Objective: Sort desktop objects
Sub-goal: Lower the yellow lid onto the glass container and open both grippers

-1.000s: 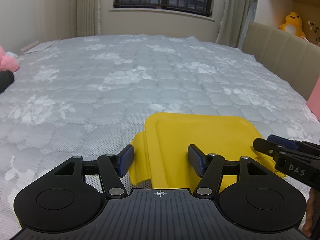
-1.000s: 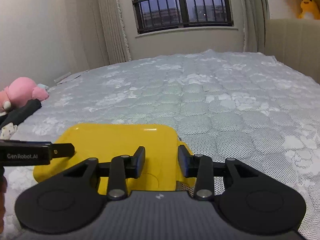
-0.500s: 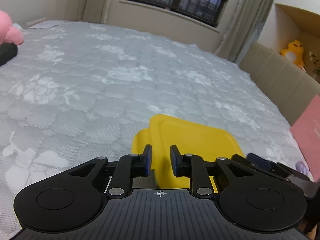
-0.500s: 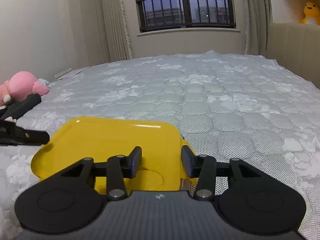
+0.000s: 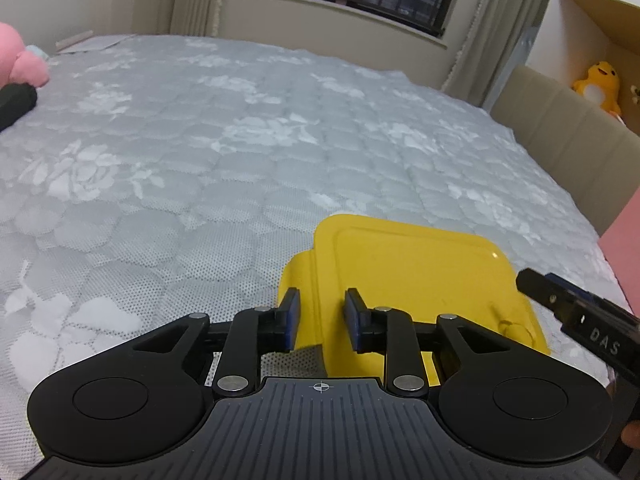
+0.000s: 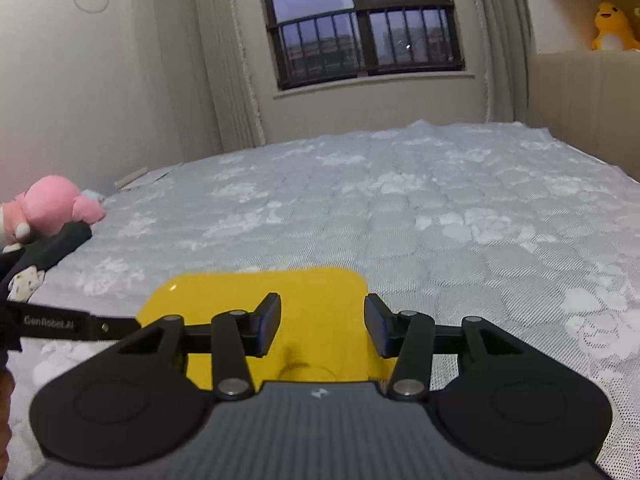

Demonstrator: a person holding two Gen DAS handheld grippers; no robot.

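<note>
A yellow plastic tray lies upside down on the grey quilted bed. My left gripper straddles the tray's left rim handle, its jaws partly open and not pressing on it. In the right wrist view the same tray lies under my right gripper, which is open above the tray's near edge. The right gripper's finger shows at the tray's right side in the left wrist view. The left gripper's finger shows at the left in the right wrist view.
A pink plush toy and a black object lie at the bed's left edge. A beige headboard with a yellow duck plush stands on the right. A pink object is at the far right.
My left gripper narrowed onto the tray's left handle half a second ago, then widened again. My right gripper opened wider and tilted upward. The tray stays on the bed.
</note>
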